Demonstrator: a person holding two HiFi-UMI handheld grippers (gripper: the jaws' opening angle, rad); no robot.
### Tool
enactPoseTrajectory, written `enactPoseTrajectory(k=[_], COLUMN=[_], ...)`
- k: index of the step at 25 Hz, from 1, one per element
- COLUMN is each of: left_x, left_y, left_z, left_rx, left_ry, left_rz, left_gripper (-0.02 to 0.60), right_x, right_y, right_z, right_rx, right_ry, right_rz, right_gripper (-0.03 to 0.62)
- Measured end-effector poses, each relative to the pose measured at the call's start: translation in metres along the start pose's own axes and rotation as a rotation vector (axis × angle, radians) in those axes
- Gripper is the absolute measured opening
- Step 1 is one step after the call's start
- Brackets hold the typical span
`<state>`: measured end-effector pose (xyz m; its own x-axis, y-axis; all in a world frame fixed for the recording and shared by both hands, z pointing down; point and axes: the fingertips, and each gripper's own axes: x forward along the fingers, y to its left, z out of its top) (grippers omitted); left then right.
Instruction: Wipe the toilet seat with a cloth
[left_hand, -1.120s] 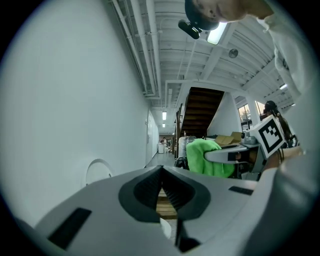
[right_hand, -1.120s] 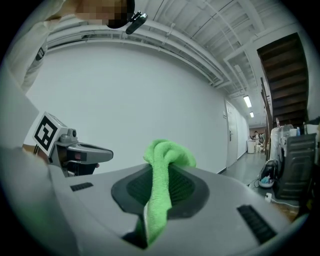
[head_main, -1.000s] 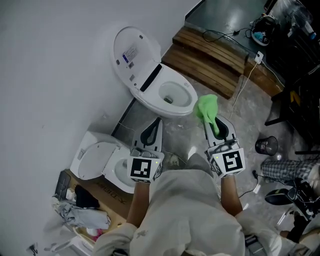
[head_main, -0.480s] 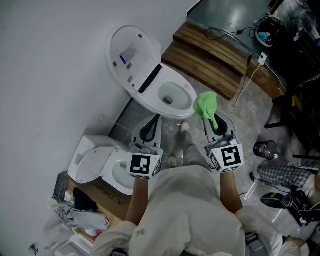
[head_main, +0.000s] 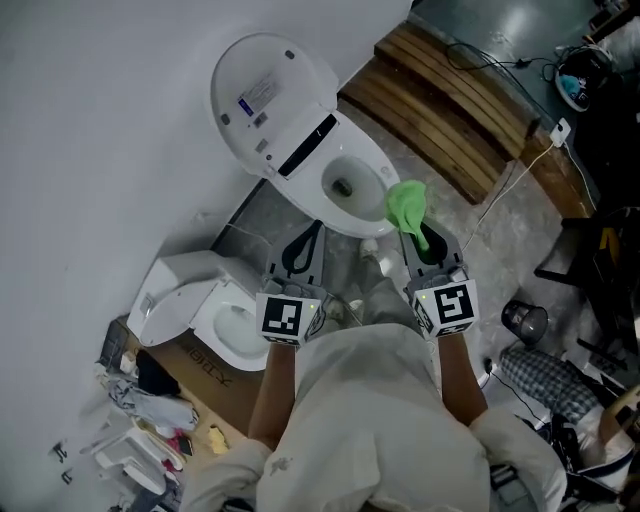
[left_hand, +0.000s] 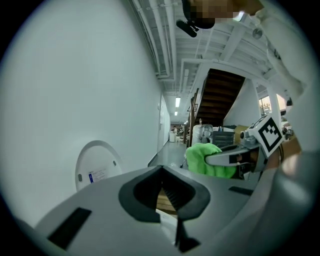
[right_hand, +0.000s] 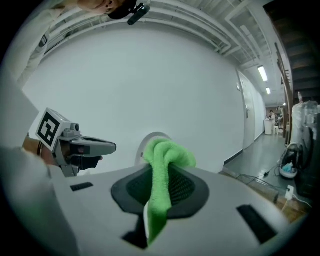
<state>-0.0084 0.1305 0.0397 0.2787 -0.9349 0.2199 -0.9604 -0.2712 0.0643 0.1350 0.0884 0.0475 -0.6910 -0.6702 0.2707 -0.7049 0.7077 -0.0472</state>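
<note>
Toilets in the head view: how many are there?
2. One white toilet with its lid raised stands by the white wall, upper centre. The other white toilet sits lower left, atop a brown cardboard box. None seems hidden.

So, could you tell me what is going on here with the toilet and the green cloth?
A person stands over a toilet with its lid raised, a gripper in each hand. The right gripper is clamped on a green cloth, held near the front of the toilet seat; it does not appear to touch the seat yet. The left gripper is shut and empty.
</note>
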Motion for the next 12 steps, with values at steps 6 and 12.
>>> enactPoseTrajectory(k=[6,12], left_x=[0.045,0.068], left_y=[0.014,0.025], left_z=[-0.046,-0.086], left_rx=[-0.030,-0.074], left_ry=[0.083,0.171], left_rz=[0.064,0.113], left_gripper=[0.012,0.012], right_x=[0.052,0.086], right_y=[-0.028,-0.042], right_z=[-0.040,-0.075], right_rx=[0.016,0.032], right_ry=[0.083,0.154], right_rz=[0.100,0.160], right_gripper=[0.051,0.051])
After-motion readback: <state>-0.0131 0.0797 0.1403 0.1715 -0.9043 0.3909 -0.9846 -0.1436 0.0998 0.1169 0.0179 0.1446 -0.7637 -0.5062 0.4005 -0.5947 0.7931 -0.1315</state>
